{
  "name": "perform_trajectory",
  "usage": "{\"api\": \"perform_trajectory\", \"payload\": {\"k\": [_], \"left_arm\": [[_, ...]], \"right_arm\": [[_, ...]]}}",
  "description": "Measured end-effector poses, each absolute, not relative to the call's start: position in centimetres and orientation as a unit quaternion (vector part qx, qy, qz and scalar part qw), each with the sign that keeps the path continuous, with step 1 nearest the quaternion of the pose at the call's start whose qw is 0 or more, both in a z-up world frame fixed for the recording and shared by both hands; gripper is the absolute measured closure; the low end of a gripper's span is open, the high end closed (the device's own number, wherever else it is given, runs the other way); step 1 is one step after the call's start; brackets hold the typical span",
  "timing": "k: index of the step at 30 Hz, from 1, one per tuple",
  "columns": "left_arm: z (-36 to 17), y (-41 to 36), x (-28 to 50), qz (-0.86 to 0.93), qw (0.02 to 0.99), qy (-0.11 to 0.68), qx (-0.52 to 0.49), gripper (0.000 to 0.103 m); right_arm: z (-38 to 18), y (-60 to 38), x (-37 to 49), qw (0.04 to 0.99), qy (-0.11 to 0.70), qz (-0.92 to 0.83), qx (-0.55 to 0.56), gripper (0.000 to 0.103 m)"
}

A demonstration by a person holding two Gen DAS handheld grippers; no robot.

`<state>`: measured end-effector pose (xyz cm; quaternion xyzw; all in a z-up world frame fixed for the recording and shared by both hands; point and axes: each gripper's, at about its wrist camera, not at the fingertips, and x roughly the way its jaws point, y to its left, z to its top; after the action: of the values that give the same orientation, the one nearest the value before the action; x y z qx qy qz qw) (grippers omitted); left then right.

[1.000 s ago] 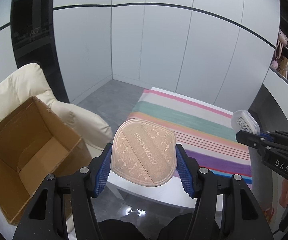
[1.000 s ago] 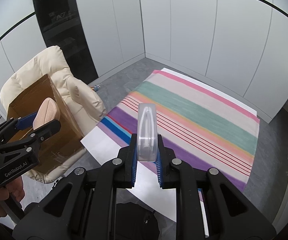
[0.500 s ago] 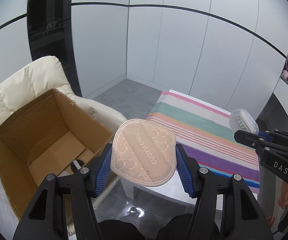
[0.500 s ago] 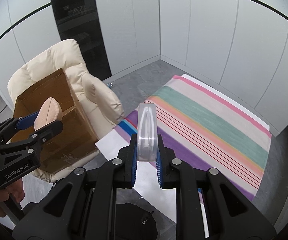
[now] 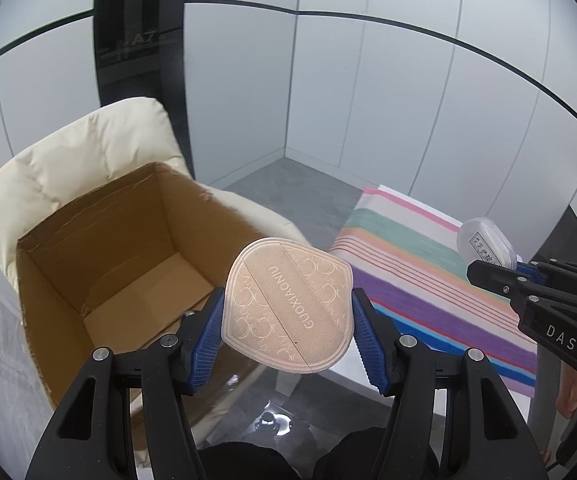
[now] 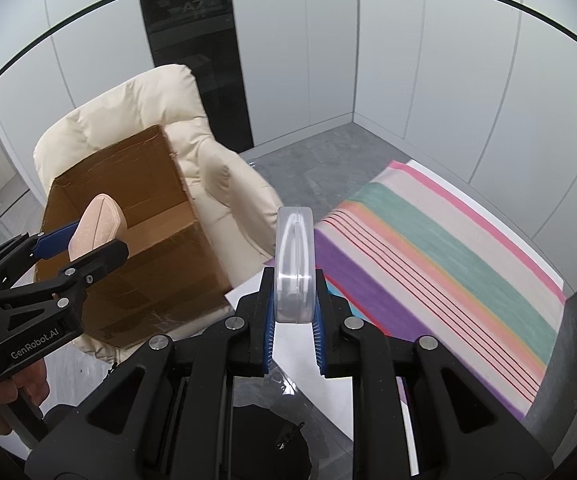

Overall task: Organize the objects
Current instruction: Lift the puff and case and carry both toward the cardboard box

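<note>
Left wrist: cardboard box [image 5: 100, 264] nearer now.

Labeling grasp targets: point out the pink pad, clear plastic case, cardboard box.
pink pad [image 5: 288, 304], left wrist view, middle of its embossed face.
clear plastic case [image 6: 293, 264], right wrist view, its edge seam.
cardboard box [image 5: 136, 292], left wrist view, bare inner floor.

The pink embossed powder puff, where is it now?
The pink embossed powder puff sits clamped in the left gripper, right of the open cardboard box.
</note>
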<state>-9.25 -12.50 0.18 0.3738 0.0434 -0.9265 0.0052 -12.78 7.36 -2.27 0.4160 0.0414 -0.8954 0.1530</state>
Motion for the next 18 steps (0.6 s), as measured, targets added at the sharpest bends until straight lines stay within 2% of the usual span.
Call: {"api": "perform_trajectory", "payload": {"k": [18], "left_arm": [[-1.1,-21.1,-7.2,-0.92,0.084,0.077,0.374,0.041]], "right_arm": [[-2.3,-1.8,-14.2,0.223,0.073,-0.879,0.415,0.086]]}}
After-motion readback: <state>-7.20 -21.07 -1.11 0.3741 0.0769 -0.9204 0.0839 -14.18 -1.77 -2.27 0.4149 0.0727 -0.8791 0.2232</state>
